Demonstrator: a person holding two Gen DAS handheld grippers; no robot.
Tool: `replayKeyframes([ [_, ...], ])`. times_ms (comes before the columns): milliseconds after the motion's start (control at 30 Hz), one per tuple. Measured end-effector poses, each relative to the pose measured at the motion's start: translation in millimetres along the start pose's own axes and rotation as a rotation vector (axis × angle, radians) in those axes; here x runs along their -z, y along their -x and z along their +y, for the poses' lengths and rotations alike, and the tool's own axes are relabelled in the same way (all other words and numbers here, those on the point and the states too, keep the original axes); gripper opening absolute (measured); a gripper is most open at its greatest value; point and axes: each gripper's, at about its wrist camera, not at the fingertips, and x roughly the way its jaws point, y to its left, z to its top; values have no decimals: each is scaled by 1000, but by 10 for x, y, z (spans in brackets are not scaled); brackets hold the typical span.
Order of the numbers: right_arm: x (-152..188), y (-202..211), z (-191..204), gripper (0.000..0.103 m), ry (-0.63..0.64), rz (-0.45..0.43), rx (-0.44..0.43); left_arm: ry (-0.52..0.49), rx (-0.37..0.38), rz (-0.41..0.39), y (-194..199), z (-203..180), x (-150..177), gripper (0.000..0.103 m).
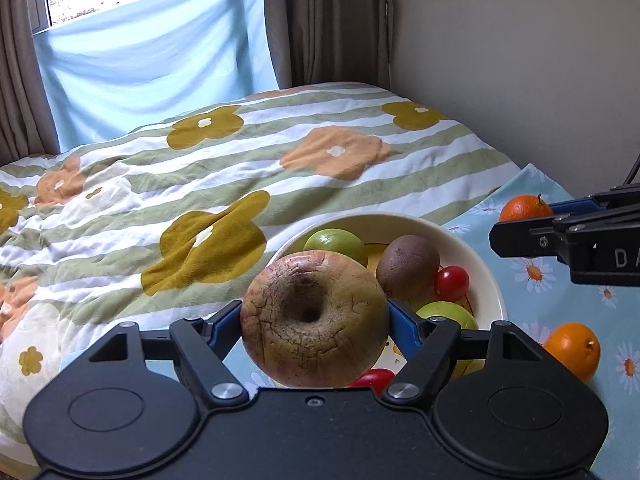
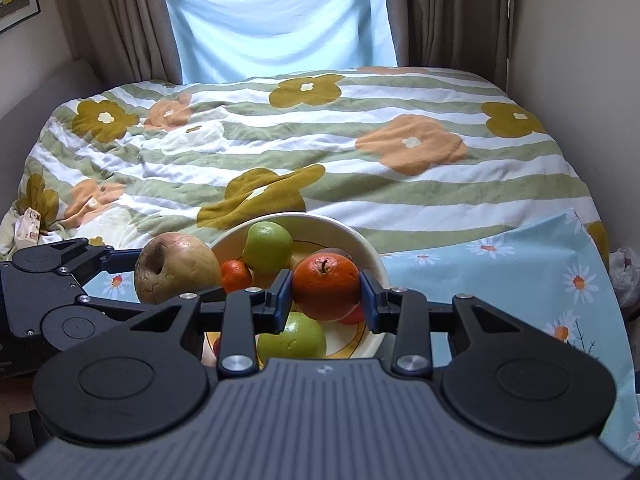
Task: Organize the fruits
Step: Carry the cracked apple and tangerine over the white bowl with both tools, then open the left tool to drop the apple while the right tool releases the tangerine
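My left gripper (image 1: 314, 316) holds a big cracked apple (image 1: 314, 318), fingers (image 1: 402, 326) pressed to both its sides, raised just above the near rim of the bowl (image 1: 486, 276). My right gripper (image 2: 325, 294) holds an orange (image 2: 325, 286) the same way, over the middle of the bowl. Both fruits seem to be at the drop-off step.

The cream bowl already contains green apples (image 1: 336, 240), a brown kiwi-like fruit (image 1: 407, 266), small red fruits (image 1: 452, 282) and a little mandarin (image 2: 236, 276). Another orange (image 1: 574, 350) lies on the daisy-print cloth (image 1: 536, 304) over the desk, beside the bowl.

Next, I judge, each fruit needs lowering into a free gap before I ease the fingers apart. A striped quilt (image 1: 240, 152) covers the bed beyond.
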Motion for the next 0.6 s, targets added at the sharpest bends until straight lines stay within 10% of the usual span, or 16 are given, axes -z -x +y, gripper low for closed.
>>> replayKeyframes([
  [433, -17, -126, -73, 50, -22, 18, 31, -58, 9, 8, -195, -104, 46, 81],
  [600, -13, -125, -82, 50, -22, 20, 30, -68, -15, -35, -97, -106, 37, 98],
])
